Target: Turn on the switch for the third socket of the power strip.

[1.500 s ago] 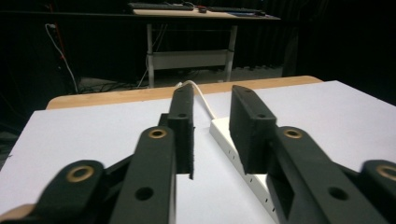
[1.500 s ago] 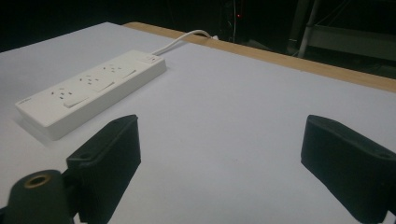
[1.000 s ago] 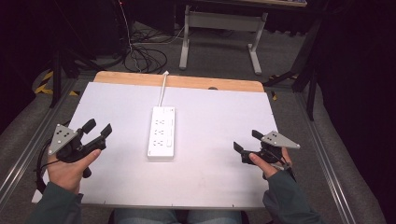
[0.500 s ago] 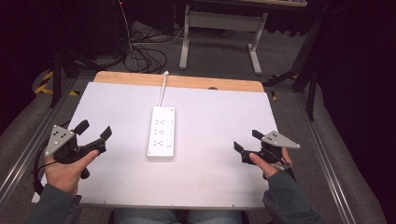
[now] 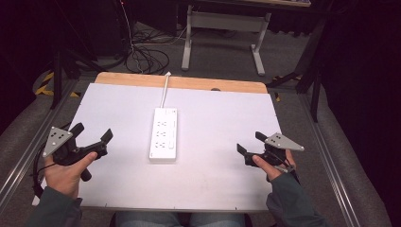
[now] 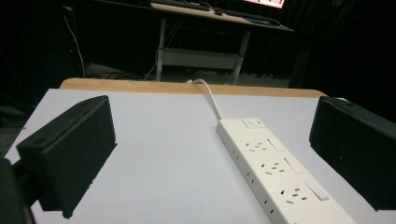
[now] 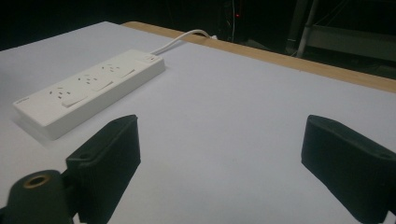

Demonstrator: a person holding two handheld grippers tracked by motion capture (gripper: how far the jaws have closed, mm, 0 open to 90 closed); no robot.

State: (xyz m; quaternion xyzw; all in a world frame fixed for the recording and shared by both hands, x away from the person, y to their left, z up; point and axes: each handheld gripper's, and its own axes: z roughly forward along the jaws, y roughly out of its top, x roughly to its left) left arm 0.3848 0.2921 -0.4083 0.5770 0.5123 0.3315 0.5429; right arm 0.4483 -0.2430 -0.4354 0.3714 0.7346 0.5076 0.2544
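**Left hand-held gripper drawn back toward near edge**

Since a second ago, the left hand-held gripper is drawn slightly nearer the worktop's left edge; the right hand-held gripper is kept unmoved, jaws apart. Between them the power strip is left central, ample room either side.

Left gripper view: jaws spread, strip framed, seemingly for approach.

Right gripper view: jaws parted, strip well apart.

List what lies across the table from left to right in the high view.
left gripper → power strip → right gripper, all over the white table. Both grippers are open and hold nothing.
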